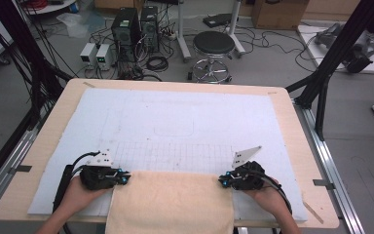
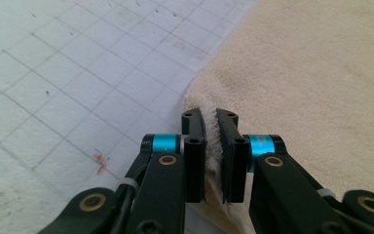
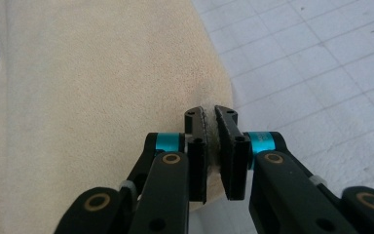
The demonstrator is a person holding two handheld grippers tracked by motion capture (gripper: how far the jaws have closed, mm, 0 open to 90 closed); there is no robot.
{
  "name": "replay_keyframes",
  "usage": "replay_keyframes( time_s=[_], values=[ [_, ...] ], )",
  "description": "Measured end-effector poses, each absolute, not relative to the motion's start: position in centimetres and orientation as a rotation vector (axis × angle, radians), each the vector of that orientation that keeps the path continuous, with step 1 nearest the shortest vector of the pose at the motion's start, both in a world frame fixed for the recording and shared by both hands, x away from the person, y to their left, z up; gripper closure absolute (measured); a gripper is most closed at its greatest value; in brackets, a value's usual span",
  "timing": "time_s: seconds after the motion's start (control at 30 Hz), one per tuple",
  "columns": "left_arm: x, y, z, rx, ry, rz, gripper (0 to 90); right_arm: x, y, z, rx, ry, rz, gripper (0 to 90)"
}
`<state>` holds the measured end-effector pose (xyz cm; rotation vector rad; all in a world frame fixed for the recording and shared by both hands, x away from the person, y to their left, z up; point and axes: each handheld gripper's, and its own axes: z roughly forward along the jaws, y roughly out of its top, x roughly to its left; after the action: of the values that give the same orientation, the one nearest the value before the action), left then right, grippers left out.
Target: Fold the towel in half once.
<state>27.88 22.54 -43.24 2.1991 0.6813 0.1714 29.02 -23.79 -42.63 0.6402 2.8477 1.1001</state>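
At the near edge of the table (image 1: 292, 146), a cream towel (image 1: 173, 202) lies flat on the white gridded mat (image 1: 175, 126), its near part reaching the table's front edge between the person's two forearms. The left gripper (image 1: 124, 176) sits at the towel's far left corner and the right gripper (image 1: 222, 181) at its far right corner, each held low against the mat and pointing inward toward the cloth.

In the left gripper view, the left gripper (image 2: 210, 122) is clenched on the towel (image 2: 311, 87): a fold of the fuzzy corner stands pinched between the two black jaws, with the rest of the cloth spreading away to the right and bare mat (image 2: 68, 87) to the left. In the right gripper view, the right gripper (image 3: 209, 119) likewise grasps the towel (image 3: 92, 97), a thin ridge of the corner caught between its nearly closed jaws; cloth lies to the left, mat (image 3: 321, 63) to the right.

The mat ahead of both grippers is bare. Beyond the table's far edge a black round stool (image 1: 214, 44) stands on the floor, with computer towers (image 1: 135, 27) and loose cables (image 1: 158, 62) to its left, and a black frame post (image 1: 333, 53) rises at the right.
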Motion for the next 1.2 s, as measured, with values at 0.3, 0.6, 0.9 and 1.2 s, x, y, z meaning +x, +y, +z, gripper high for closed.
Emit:
replay_keyframes(
  time_s=[0.3, 0.6, 0.9, 1.2],
  values=[
    [30.9, 22.4, -40.5, 2.079, 0.8, 0.368, 84.8, 31.3, -23.2, -39.9, 0.654, 2.727, 1.097, 85.3],
    [38.3, 21.2, -38.4, 2.059, 0.913, 0.47, 84.9, 38.8, -23.1, -37.6, 0.756, 2.622, 1.035, 85.6],
    [44.1, 20.2, -33.2, 1.971, 0.955, 0.579, 84.9, 44.3, -23.7, -32.9, 0.837, 2.483, 1.079, 85.7],
    [43.9, 21.9, -35.7, 1.953, 0.928, 0.485, 68.9, 45.2, -24.5, -34.0, 0.894, 2.46, 1.132, 60.6]
  ],
)
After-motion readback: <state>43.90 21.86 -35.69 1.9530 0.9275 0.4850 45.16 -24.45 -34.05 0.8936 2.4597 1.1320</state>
